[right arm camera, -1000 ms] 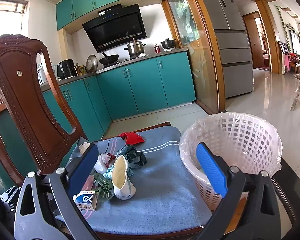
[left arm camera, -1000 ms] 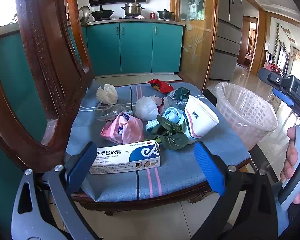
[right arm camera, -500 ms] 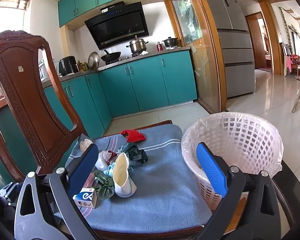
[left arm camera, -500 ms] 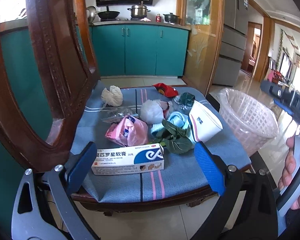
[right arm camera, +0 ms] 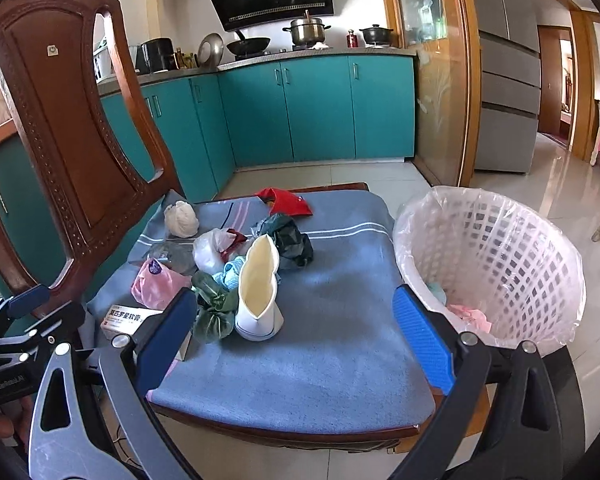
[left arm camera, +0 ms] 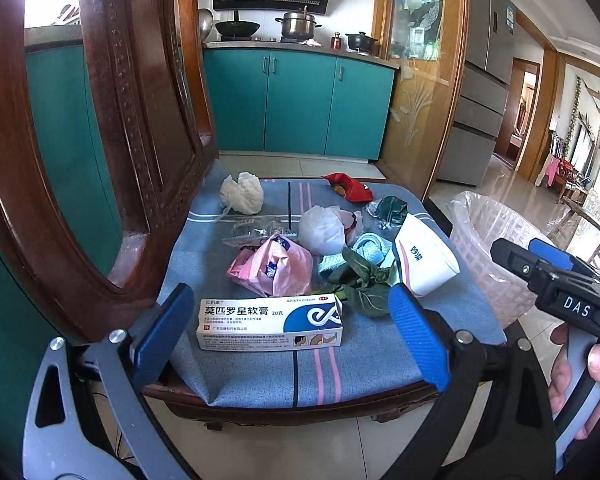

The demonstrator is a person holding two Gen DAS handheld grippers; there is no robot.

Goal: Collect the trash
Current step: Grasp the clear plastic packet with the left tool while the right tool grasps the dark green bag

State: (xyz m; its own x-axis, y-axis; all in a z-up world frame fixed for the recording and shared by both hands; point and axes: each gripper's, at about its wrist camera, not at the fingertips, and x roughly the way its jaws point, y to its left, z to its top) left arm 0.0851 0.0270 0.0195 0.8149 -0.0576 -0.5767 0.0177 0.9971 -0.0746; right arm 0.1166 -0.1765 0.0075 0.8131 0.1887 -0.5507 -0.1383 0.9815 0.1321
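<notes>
The chair (left arm camera: 112,184) is carrying the whole job: its blue cushion (right arm camera: 332,344) is holding the litter, and over the last second both cameras are drawing closer to it, so the cushion and everything on it are filling more of each view. That reads as an approach getting under way, not a grasp.

The bin (right arm camera: 496,264) is standing on the floor just beside the cushion's right edge, lined with a clear bag, with a few pink and pale scraps already lying in its bottom. So the task looks only begun; nearly all the trash is still sitting on the cushion.

The left gripper (left arm camera: 288,332) is hanging spread wide and empty at the cushion's near edge, and it is now framing the box (left arm camera: 271,322), which is lying flat near the front edge, closest of all. I judge the box to be the next pick.

The right gripper (right arm camera: 296,334) is also spread and holding nothing, hovering over the bare front right part of the cushion, with the cup (right arm camera: 259,288) lying on its side just beyond.

Behind the box, towards the cushion's middle, the pink bag (left arm camera: 274,268), the leaf (left arm camera: 360,284) and the white bag (left arm camera: 322,230) are crowding together, touching. The tissue ball (left arm camera: 242,198) is sitting apart near the back left corner, and the red wrapper (left arm camera: 348,186) is at the back edge. None of the litter is shifting.
</notes>
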